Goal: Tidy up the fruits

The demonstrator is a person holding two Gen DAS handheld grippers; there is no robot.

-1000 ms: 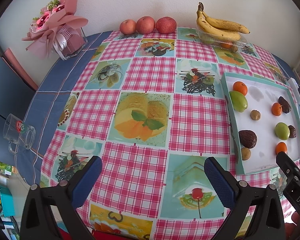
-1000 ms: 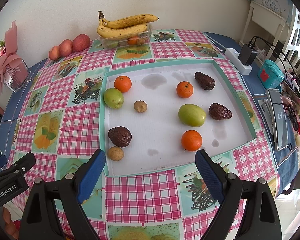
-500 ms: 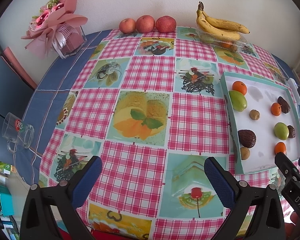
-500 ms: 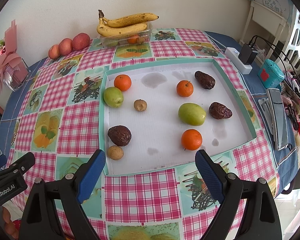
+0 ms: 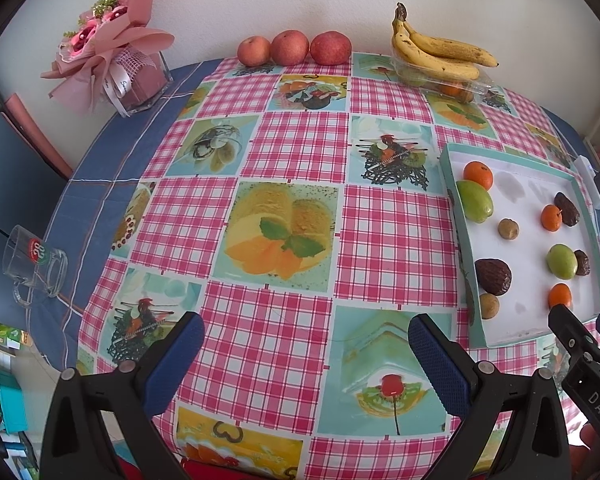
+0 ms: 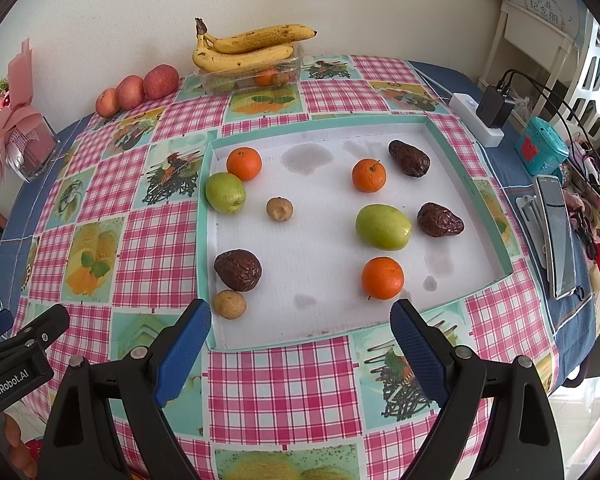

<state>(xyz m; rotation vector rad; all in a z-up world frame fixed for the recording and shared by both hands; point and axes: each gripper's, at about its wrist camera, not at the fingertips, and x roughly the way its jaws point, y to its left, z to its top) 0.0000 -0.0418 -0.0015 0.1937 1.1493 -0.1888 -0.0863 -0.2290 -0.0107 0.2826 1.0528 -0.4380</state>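
A shallow white tray with a teal rim (image 6: 452,148) (image 5: 446,168) lies on the checked tablecloth. It holds three oranges (image 6: 382,278), two green fruits (image 6: 383,227) (image 5: 474,201), three wrinkled dark fruits (image 6: 238,270) and two small tan fruits (image 6: 229,304), all scattered apart. My right gripper (image 6: 300,344) hovers open over the tray's near rim with nothing between its fingers. My left gripper (image 5: 306,356) is open over bare cloth to the left of the tray. The right gripper's tip (image 5: 572,332) shows at the left wrist view's lower right.
Three red apples (image 5: 292,47) line the back wall. Bananas (image 6: 248,46) rest on a clear box of fruit (image 6: 260,76). A pink bouquet in a glass box (image 5: 120,60) and a glass mug (image 5: 36,264) sit at the left. A power strip (image 6: 476,120), a phone (image 6: 554,232) and clutter fill the right edge.
Both views have shifted only slightly; the fruits and the tray lie where they were. Both grippers stay open.
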